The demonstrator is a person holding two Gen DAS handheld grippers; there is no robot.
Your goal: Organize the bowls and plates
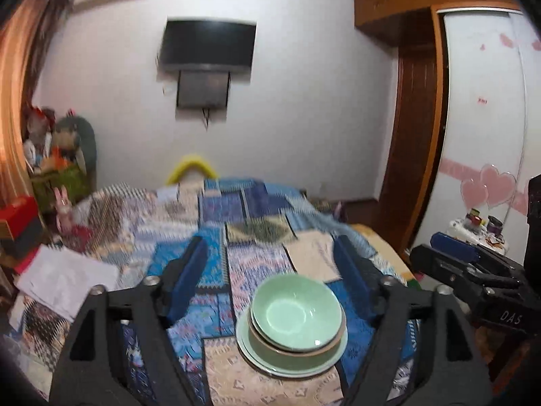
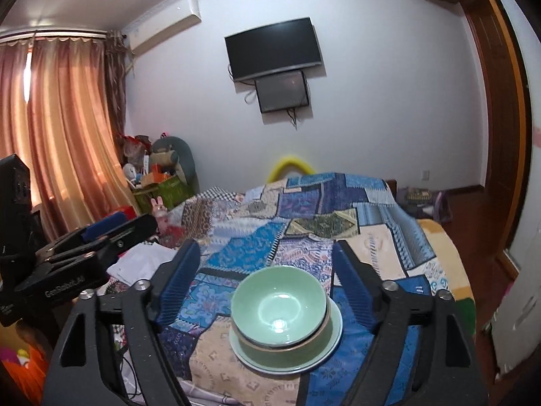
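A stack of pale green dishes sits on the patchwork bedspread (image 1: pixel 216 203): a small bowl (image 1: pixel 297 309) nested in a larger brown-rimmed bowl (image 1: pixel 297 352), on a flat plate (image 1: pixel 270 363). The same small bowl (image 2: pixel 279 308) sits in the larger bowl (image 2: pixel 287 352) on the plate (image 2: pixel 334 335) in the right wrist view. My left gripper (image 1: pixel 270 264) is open and empty, held above and behind the stack. My right gripper (image 2: pixel 265 264) is open and empty, its fingers either side of the stack and above it. Each gripper shows in the other's view, the right one (image 1: pixel 453 253) and the left one (image 2: pixel 108 226).
White papers (image 1: pixel 64 277) lie on the bed's left side. Toys and boxes (image 2: pixel 155 172) pile up by the curtain. A TV (image 2: pixel 274 49) hangs on the far wall. A wardrobe (image 1: pixel 487 128) and a small cluttered table (image 1: pixel 480 226) stand to the right.
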